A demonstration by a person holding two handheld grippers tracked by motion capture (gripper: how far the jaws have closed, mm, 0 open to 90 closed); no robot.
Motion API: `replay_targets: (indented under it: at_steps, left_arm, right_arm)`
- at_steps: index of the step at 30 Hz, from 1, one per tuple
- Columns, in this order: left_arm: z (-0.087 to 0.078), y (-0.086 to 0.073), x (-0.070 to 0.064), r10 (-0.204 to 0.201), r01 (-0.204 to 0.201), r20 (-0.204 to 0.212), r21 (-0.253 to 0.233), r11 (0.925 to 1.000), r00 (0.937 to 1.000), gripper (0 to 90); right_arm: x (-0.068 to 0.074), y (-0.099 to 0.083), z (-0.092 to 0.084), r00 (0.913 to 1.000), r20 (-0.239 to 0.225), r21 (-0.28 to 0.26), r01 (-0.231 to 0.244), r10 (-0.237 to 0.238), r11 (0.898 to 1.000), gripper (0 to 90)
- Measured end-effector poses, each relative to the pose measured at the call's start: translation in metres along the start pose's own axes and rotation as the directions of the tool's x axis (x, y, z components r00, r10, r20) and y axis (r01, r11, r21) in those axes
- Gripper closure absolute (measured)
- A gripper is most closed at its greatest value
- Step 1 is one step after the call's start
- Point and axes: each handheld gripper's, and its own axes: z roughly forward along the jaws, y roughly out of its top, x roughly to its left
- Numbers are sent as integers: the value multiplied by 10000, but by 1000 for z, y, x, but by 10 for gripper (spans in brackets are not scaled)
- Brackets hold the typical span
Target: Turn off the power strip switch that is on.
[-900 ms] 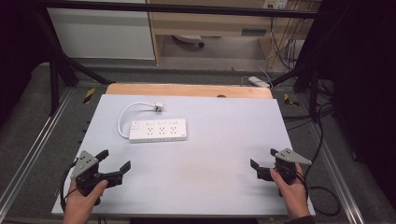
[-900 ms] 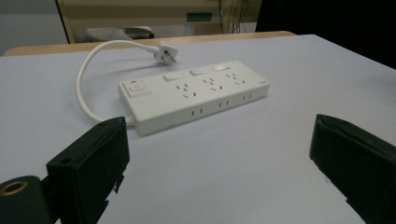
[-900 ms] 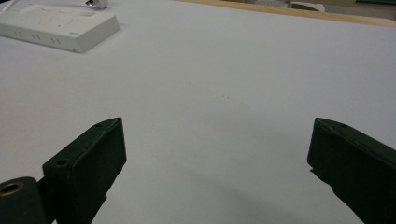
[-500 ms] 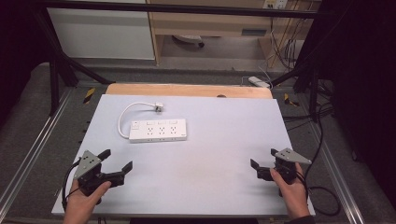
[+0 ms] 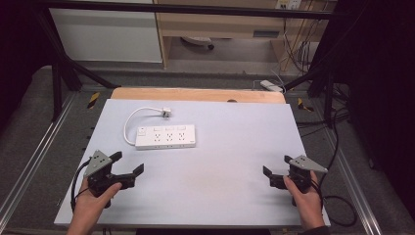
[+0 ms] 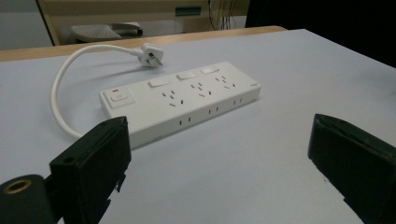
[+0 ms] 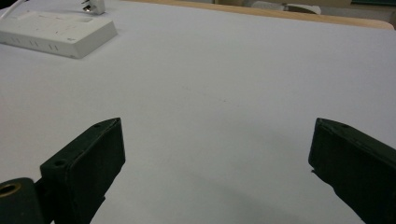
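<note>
Right gripper view: power strip [image 7: 58, 29] cropped.

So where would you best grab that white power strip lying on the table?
Probably across the power strip, from above at its plain end away from the cord: it lies flat, its two long edges are straight and free, and the left hand-held gripper sits nearest with jaws open.

The right gripper [image 7: 217, 163] hangs over the pale grey table top [image 7: 243, 84], its black jaws wide apart with nothing between them. Far ahead, up left, lies a flat white plastic power strip [image 7: 58, 29].
</note>
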Motion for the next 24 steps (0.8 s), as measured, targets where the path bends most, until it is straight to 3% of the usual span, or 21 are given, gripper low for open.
replay_targets:
  at_steps: [10, 24]
  left_arm:
    - [12, 11, 5, -17, 15, 78, 170, 9999, 10000, 61]
    - [39, 41, 1, -56, 46, 457, 217, 9998, 9989, 63]
  right_arm:
    - [0, 0, 0, 10000, 5, -7, -19, 19, 10000, 38]
    - [1, 0, -1, 9999, 75, -65, -82, 83, 9999, 38]
